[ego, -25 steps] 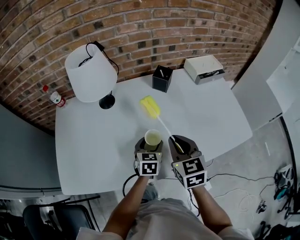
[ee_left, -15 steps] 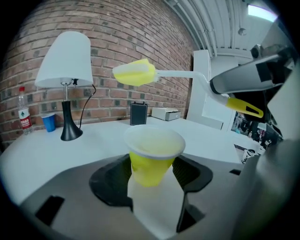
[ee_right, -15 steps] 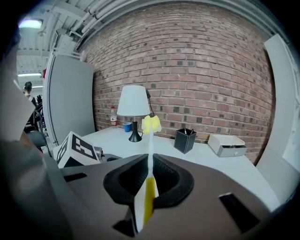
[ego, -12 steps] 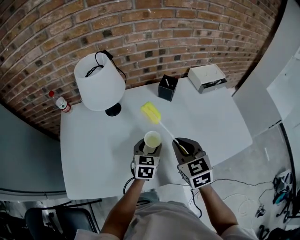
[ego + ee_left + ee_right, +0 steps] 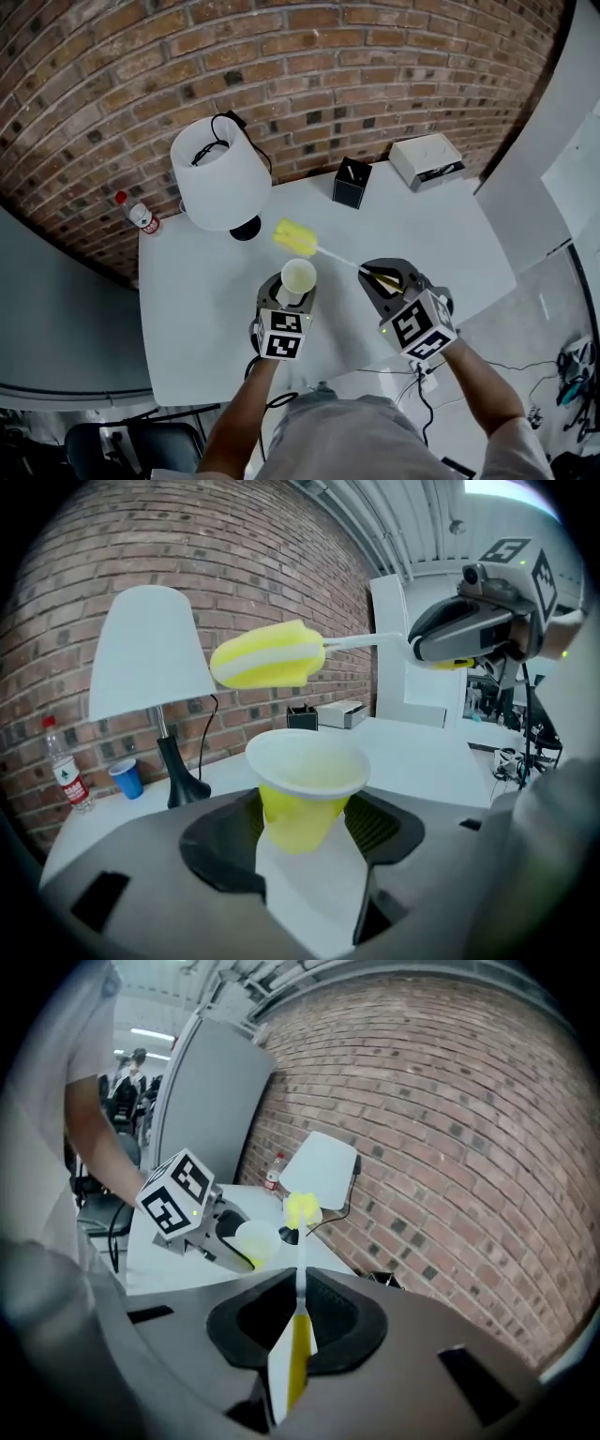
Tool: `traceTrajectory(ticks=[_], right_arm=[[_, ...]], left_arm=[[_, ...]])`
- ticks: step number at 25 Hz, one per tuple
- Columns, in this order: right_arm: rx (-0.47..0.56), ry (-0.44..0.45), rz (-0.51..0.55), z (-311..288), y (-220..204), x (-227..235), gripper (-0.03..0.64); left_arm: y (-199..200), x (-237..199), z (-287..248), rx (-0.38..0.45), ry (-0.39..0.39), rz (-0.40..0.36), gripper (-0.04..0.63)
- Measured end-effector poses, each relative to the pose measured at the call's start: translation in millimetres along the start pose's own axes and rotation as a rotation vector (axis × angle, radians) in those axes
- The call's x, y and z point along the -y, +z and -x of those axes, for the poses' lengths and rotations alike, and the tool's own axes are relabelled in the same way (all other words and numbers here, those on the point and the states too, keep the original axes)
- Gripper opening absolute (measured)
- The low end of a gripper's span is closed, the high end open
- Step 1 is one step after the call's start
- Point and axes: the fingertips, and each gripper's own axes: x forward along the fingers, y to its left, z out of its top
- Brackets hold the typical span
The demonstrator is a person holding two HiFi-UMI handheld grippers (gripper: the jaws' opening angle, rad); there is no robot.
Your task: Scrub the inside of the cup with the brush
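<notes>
Our left claw (image 5: 292, 296), just tightened, grips the cup (image 5: 299, 277), our right claw (image 5: 382, 279) pinches the brush (image 5: 295, 237) just above it, so next we dip its head inside.

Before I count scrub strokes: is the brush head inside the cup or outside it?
Outside: the brush head hovers above the cup, clear of its rim.

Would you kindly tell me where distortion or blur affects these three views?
Head view: fisheye bends the brick wall into an arc. Left gripper view: cup sharp, dark vignetted corners. Right gripper view: edges smeared, brush centre fairly sharp.
</notes>
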Motion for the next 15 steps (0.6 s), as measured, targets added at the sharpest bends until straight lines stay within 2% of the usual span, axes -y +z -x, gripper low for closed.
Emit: traceTrajectory(ticks=[8, 15], right_arm=[[-0.082, 0.051, 0.357, 10.5, 7.9, 7.5, 0.025], [-0.127, 0.074, 0.647, 18.8, 5.4, 15.4, 0.025]], left_arm=[[5.4, -24.4, 2.0, -0.051, 0.028, -0.076, 0.281], [4.8, -28.4, -3.2, -0.098, 0.054, -0.154, 0.279]])
